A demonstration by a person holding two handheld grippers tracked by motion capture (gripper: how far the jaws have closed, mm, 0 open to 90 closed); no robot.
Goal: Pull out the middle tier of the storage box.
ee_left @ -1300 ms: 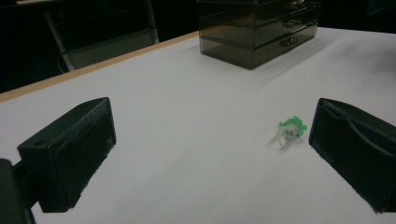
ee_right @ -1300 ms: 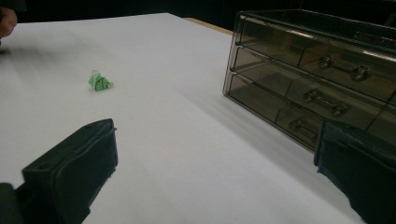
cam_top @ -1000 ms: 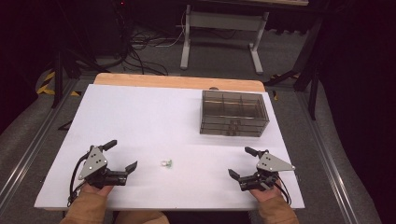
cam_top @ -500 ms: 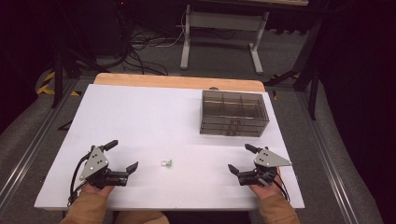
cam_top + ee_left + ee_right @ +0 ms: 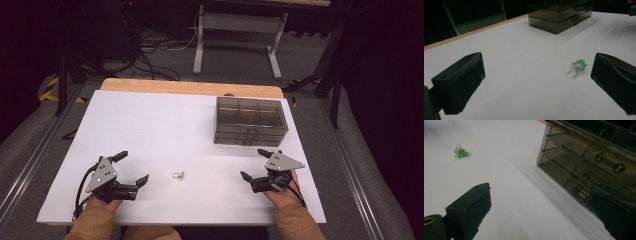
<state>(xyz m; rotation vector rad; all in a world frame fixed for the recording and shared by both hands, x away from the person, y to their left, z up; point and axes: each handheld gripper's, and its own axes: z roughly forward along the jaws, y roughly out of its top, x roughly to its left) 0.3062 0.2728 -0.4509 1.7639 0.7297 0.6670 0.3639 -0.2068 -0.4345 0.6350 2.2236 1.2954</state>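
Between both hands, the small green-and-clear ring [image 5: 177,175] is lying free on the white table [image 5: 150,125]; left gripper [image 5: 131,169] and right gripper [image 5: 256,164] are sitting wide, empty, ready to approach, with the drawer box [image 5: 251,121] waiting at one o'clock.

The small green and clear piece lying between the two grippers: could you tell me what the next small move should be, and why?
Probably the left gripper should ease toward the small green and clear piece and straddle it. Its jaws stand open and empty, the piece lies loose on the white table just ahead, and the right gripper faces the drawer box.
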